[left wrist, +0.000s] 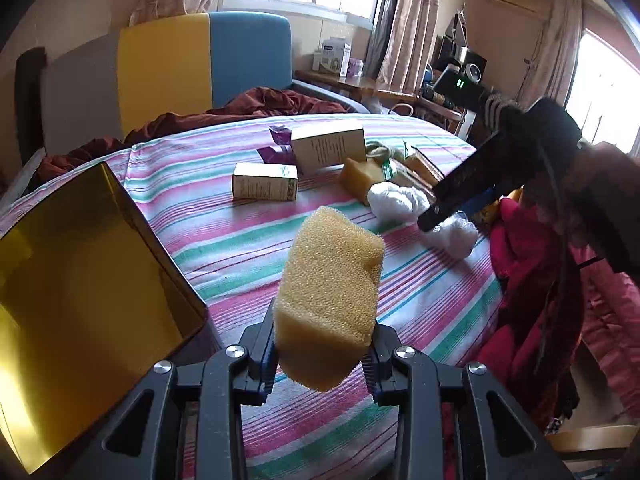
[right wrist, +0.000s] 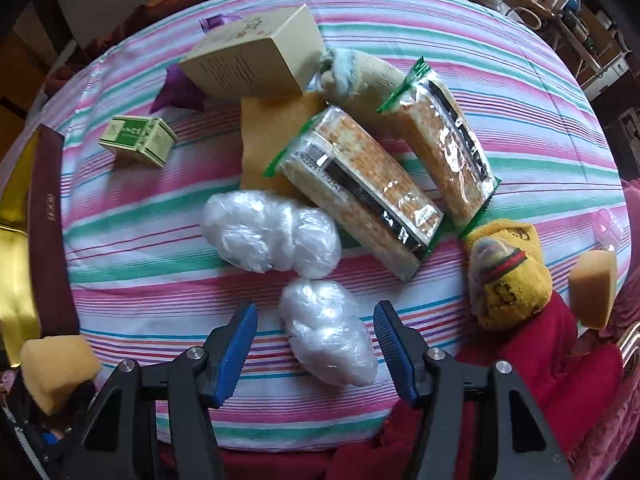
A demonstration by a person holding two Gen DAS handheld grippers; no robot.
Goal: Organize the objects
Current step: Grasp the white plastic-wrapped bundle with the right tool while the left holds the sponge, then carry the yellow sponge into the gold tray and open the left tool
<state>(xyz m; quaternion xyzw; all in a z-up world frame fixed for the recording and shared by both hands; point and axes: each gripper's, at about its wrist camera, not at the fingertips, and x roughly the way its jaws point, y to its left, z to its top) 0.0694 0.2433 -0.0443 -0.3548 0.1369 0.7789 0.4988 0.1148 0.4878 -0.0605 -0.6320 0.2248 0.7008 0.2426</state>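
Striped cloth; left claw grips sponge.

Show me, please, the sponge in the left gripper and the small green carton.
sponge (left wrist: 330, 280), left wrist view, middle of its porous face.
small green carton (right wrist: 138, 141), right wrist view, its top.

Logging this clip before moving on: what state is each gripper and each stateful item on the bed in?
left gripper: shut on sponge
sponge: held off the bed
right gripper: open, fingers either side of near plastic bundle
near plastic bundle: lying on the sheet
cracker packs: sealed, lying flat
gold-lined box: open
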